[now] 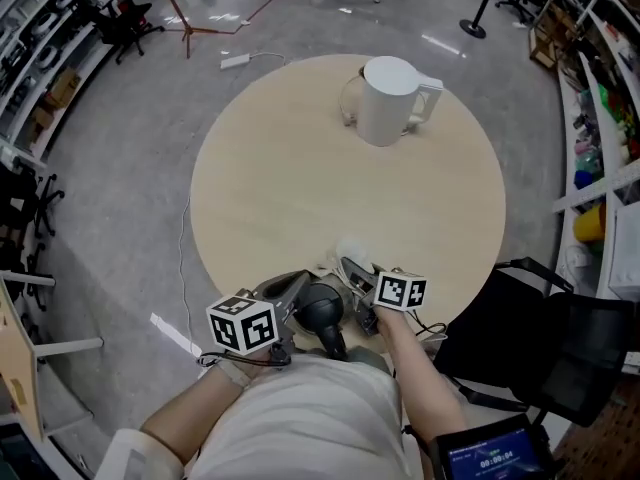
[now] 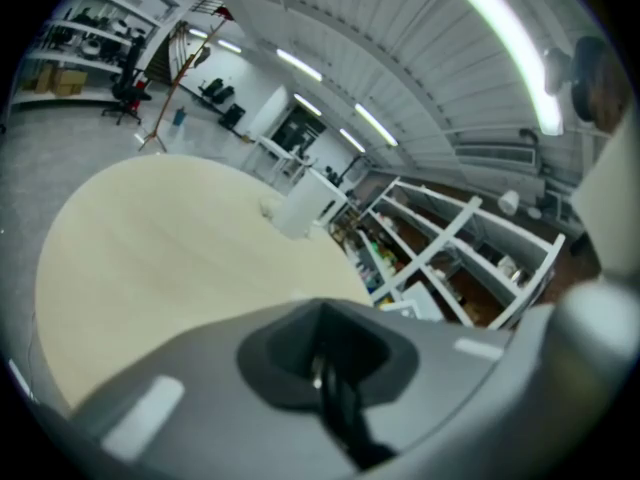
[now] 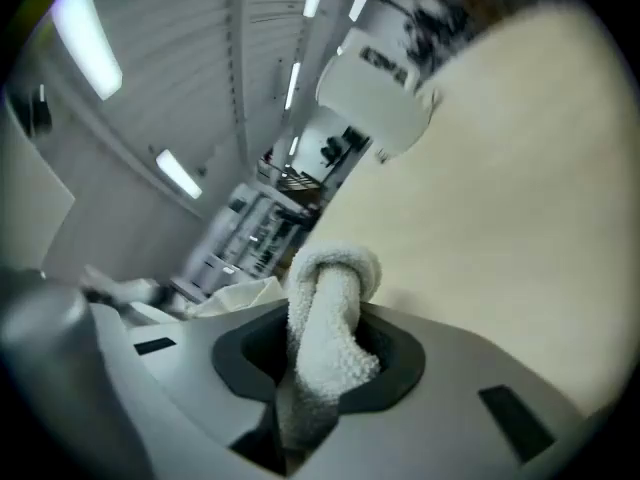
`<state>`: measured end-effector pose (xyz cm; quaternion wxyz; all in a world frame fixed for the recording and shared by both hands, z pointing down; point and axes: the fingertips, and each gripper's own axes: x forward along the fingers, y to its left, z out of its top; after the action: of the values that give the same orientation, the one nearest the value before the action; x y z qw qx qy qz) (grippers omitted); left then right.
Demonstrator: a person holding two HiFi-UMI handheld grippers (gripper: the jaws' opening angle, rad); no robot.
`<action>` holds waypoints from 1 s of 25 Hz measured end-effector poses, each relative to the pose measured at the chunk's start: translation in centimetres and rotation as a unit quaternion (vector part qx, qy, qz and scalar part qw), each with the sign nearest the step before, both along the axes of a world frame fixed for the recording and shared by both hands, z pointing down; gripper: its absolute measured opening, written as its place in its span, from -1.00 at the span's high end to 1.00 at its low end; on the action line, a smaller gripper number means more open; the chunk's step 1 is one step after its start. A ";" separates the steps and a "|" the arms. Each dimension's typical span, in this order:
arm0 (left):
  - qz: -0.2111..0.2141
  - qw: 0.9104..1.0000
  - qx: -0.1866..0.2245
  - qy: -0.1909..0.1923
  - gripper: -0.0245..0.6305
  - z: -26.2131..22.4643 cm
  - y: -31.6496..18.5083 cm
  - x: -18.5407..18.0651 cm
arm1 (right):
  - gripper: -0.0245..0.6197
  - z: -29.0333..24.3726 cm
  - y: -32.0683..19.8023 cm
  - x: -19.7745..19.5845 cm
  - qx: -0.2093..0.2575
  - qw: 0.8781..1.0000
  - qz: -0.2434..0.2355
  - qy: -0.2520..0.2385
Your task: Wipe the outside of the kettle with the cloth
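Note:
The white kettle [image 1: 388,99] stands upright on the far side of the round beige table [image 1: 300,188], its handle to the right. It also shows small and far off in the left gripper view as the kettle [image 2: 305,204], and in the right gripper view as the kettle [image 3: 375,96]. Both grippers hover at the table's near edge, well short of it. My right gripper [image 1: 352,271] is shut on a white terry cloth [image 3: 325,333], whose looped end sticks out past the jaws. My left gripper [image 2: 323,373] is shut with nothing in it.
A black chair [image 1: 545,343] stands close by at the right of the table. Shelving [image 1: 600,118] lines the right side, and more racks [image 1: 40,58] the left. A cable and power strip [image 1: 236,61] lie on the grey floor beyond the table.

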<state>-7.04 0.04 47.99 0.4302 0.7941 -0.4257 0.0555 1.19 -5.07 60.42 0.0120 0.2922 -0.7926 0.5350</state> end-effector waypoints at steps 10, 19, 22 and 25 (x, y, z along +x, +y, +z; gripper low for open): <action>0.008 1.000 0.000 -0.010 0.93 0.3 -0.3 0.0 | 0.59 -1.8 4.9 3.3 0.001 0.993 0.098 -0.061; 0.003 1.000 0.005 -0.017 0.93 0.5 -0.3 0.2 | 0.60 -0.6 5.6 3.9 -0.027 0.996 0.059 -0.057; 0.005 1.000 0.002 -0.015 0.93 0.5 -0.4 0.9 | 0.61 2.2 6.5 5.1 -0.079 0.994 0.013 0.071; 0.010 1.000 0.003 -0.015 0.93 0.4 -0.2 0.4 | 0.61 -6.7 8.4 3.2 0.025 0.995 -0.087 -0.029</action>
<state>-6.66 -0.18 48.39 0.4206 0.7986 -0.4247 0.0701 4.38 3.33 53.76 0.0284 0.2069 -0.8280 0.5204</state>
